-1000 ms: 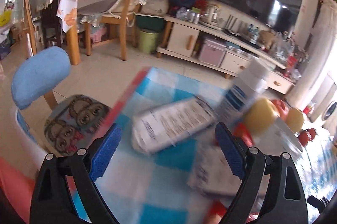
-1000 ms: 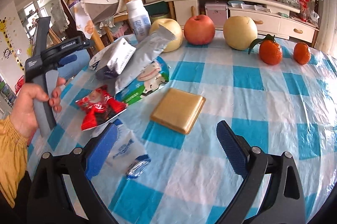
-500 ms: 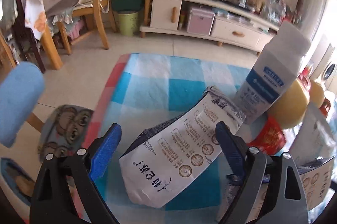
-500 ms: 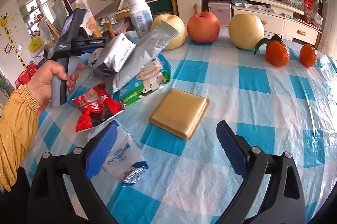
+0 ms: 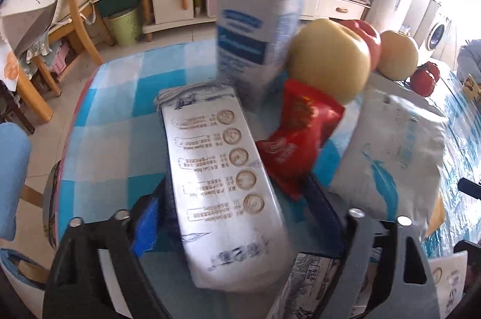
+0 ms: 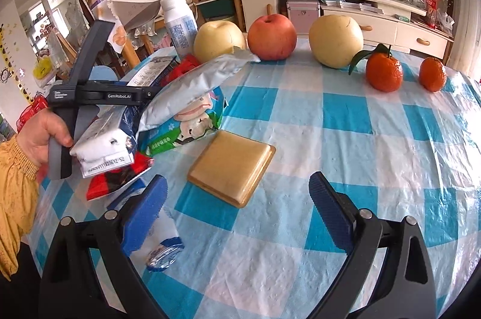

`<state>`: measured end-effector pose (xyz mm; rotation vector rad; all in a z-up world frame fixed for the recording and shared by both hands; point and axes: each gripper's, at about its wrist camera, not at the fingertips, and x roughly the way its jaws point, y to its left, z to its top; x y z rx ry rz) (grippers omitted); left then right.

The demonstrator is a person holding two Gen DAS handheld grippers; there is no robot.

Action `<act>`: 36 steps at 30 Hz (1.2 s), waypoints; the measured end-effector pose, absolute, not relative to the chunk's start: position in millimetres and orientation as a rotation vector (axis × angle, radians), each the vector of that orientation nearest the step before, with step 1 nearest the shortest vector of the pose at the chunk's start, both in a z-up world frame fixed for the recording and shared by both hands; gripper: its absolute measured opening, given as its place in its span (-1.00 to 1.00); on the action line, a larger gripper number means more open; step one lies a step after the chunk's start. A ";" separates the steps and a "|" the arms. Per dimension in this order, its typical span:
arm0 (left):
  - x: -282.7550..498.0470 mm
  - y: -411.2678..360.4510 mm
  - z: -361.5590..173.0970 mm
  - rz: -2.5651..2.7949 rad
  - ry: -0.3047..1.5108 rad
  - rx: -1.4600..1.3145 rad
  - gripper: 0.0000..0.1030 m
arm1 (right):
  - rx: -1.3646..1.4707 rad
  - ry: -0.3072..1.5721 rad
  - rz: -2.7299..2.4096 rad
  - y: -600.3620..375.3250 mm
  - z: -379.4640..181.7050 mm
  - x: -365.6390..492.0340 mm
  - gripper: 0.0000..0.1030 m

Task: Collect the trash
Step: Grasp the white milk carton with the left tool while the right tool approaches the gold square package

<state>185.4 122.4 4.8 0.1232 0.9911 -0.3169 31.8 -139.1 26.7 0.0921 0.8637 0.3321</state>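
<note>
A white printed snack packet (image 5: pixel 222 183) lies between the open jaws of my left gripper (image 5: pixel 237 211), whose blue pads flank it; whether they touch it I cannot tell. The same packet (image 6: pixel 105 135) and left gripper (image 6: pixel 99 93) show in the right wrist view. Around it lie a red wrapper (image 5: pixel 297 138), a pale grey pouch (image 6: pixel 195 78), a green-and-white wrapper (image 6: pixel 183 126) and a clear wrapper (image 6: pixel 159 244). My right gripper (image 6: pixel 237 211) is open and empty over the checked tablecloth (image 6: pixel 360 168), near a tan flat box (image 6: pixel 231 168).
A white bottle (image 6: pixel 179 21), two yellow pears (image 6: pixel 219 39), a red apple (image 6: pixel 272 35) and two oranges (image 6: pixel 383 72) stand along the table's far edge. Chairs, a green bin (image 5: pixel 124 24) and a TV cabinet lie beyond the table.
My left gripper has moved forward over the table so that the white packet now lies between its jaws. My right gripper has barely moved.
</note>
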 end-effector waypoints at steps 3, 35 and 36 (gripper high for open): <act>183.2 119.2 5.3 -0.299 0.979 0.132 0.44 | 0.115 0.885 0.338 -139.6 20.8 39.3 0.86; 68.0 116.5 17.5 -0.214 0.938 -0.101 0.24 | -0.084 0.931 0.294 -148.1 17.7 50.2 0.23; 61.2 115.1 18.6 -0.220 0.929 -0.116 0.24 | -0.078 0.932 0.292 -151.4 17.7 48.9 0.23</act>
